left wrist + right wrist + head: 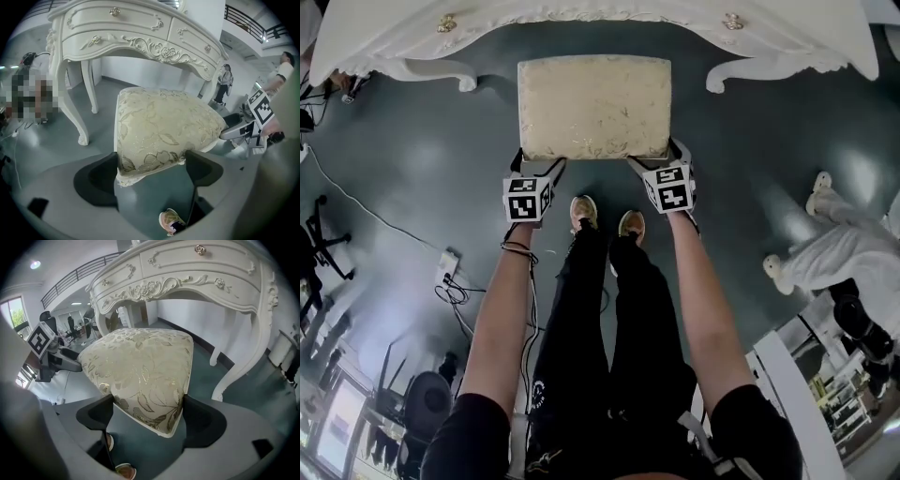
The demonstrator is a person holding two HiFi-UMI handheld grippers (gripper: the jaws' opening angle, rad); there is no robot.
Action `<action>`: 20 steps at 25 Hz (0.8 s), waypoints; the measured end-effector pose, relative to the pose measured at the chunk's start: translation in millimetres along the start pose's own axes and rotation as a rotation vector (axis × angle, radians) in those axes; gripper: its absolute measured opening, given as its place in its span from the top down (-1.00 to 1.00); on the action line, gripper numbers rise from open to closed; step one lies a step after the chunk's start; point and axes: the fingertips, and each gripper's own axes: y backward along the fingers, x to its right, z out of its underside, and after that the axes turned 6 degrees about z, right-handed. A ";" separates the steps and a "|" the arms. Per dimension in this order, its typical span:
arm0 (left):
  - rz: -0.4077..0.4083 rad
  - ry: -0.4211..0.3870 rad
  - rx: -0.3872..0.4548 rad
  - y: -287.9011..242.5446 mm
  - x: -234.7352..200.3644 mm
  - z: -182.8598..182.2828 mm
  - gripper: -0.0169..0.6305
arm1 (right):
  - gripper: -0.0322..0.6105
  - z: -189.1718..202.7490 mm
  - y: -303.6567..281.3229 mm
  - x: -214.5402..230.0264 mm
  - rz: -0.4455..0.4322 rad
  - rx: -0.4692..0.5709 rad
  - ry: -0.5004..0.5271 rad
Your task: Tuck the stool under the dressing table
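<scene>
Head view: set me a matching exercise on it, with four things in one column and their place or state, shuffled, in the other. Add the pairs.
Things:
1. stool
2. dressing table
3. left gripper
4. right gripper

Place or state:
A. shut on the stool's near right corner
B. white, along the view's top edge
C. shut on the stool's near left corner
D. cream, in the middle of the view

Pairs: 1-D, 2-B, 3-C, 4-A

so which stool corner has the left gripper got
The near left corner of the stool; the right gripper holds the near right, far corners are free.
</scene>
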 end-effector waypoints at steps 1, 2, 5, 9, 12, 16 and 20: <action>-0.002 -0.001 0.002 -1.8 -3.3 -4.8 -0.49 | -0.60 -5.1 -2.8 0.8 -0.001 0.007 -0.001; -0.003 -0.001 0.001 -3.6 -5.8 -8.4 -0.49 | -0.60 -9.5 -4.7 1.3 -0.004 0.012 -0.003; -0.001 0.001 -0.013 -10.2 -8.7 -16.7 -0.49 | -0.60 -15.6 -10.5 7.9 -0.002 0.018 -0.001; -0.013 0.016 -0.017 -13.8 -11.3 -21.3 -0.49 | -0.60 -20.5 -15.5 11.8 -0.007 0.017 -0.007; -0.032 0.032 -0.010 -19.1 -15.5 -31.3 -0.49 | -0.59 -33.0 -20.4 17.4 0.001 0.034 -0.014; -0.034 0.042 -0.025 -23.7 -15.3 -35.4 -0.49 | -0.59 -33.7 -23.3 23.2 0.007 0.017 -0.017; -0.050 0.059 -0.011 -24.9 -17.0 -40.5 -0.49 | -0.59 -40.0 -25.2 28.8 0.017 0.013 -0.060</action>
